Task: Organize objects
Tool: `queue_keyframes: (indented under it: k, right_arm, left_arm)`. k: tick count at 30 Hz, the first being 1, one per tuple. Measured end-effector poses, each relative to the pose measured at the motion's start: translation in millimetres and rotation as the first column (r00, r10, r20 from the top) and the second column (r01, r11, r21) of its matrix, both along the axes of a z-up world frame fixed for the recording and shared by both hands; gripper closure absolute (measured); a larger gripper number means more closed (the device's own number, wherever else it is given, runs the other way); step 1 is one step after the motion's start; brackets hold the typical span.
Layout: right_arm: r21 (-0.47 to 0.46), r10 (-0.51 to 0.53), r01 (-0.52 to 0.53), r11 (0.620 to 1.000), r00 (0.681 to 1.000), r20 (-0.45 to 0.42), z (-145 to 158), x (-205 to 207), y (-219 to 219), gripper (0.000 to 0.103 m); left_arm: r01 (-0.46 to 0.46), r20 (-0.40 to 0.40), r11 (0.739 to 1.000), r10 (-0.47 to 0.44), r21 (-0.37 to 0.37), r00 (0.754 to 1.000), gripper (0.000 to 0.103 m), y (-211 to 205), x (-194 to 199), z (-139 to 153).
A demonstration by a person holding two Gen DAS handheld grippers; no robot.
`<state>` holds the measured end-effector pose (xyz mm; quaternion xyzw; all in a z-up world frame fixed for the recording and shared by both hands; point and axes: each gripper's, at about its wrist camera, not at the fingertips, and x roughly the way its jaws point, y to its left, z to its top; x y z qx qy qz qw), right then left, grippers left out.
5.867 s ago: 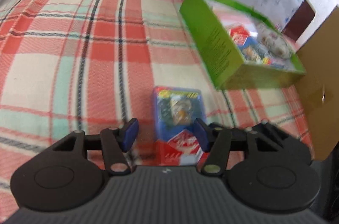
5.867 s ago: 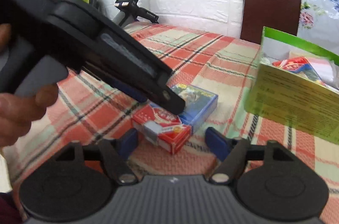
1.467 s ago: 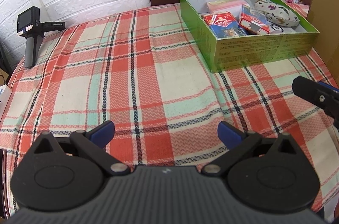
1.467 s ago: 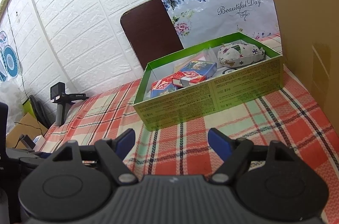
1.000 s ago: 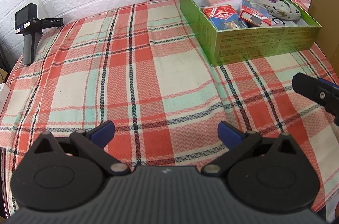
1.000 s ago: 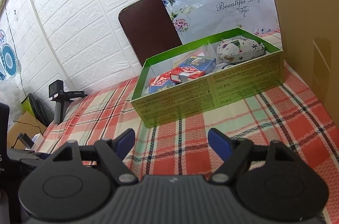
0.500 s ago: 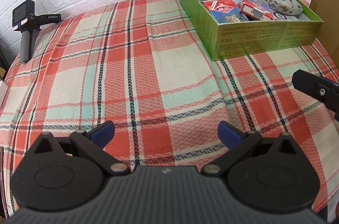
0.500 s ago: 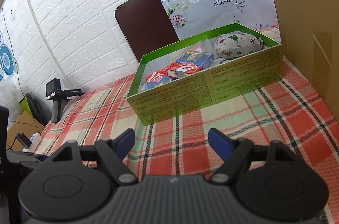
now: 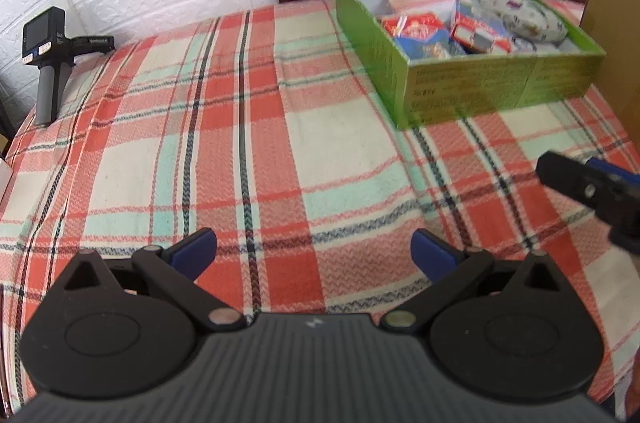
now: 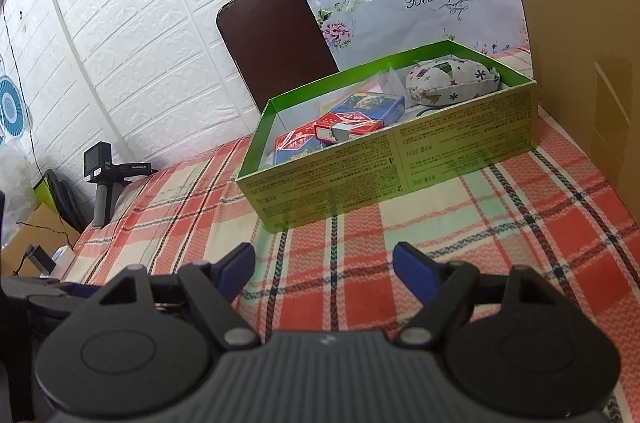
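A green box (image 9: 496,91) stands on the plaid tablecloth at the far right; it also shows in the right wrist view (image 10: 400,163). Inside lie red and blue card packs (image 9: 420,33) (image 10: 360,113), a patterned fabric pouch (image 9: 524,15) (image 10: 452,79) and pale sheets at the back. My left gripper (image 9: 314,249) is open and empty above the cloth, well short of the box. My right gripper (image 10: 324,263) is open and empty, in front of the box; one of its fingers (image 9: 580,179) shows at the right edge of the left wrist view.
A black handheld camera on a grip (image 9: 48,63) (image 10: 106,179) stands at the table's far left edge. A brown cardboard wall (image 10: 580,23) rises right of the box. A dark chair back (image 10: 276,39) and floral sheet (image 10: 420,3) stand behind the table.
Over the last second both grippers stayed open and empty and shifted only slightly; the view of the box tilted a little. Earlier, the card packs lay on the cloth; they now lie in the box.
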<state>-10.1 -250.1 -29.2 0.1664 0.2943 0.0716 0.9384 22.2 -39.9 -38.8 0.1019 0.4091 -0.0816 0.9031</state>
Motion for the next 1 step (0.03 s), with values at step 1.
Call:
queue_keyframes:
  k: [1]
  right_arm:
    - [-0.01, 0.001, 0.0, 1.0, 1.0, 0.006, 0.7, -0.2, 0.9, 0.023]
  left_arm:
    - [-0.003, 0.013, 1.0, 0.003, -0.003, 1.0, 0.0, 0.7, -0.2, 2.1]
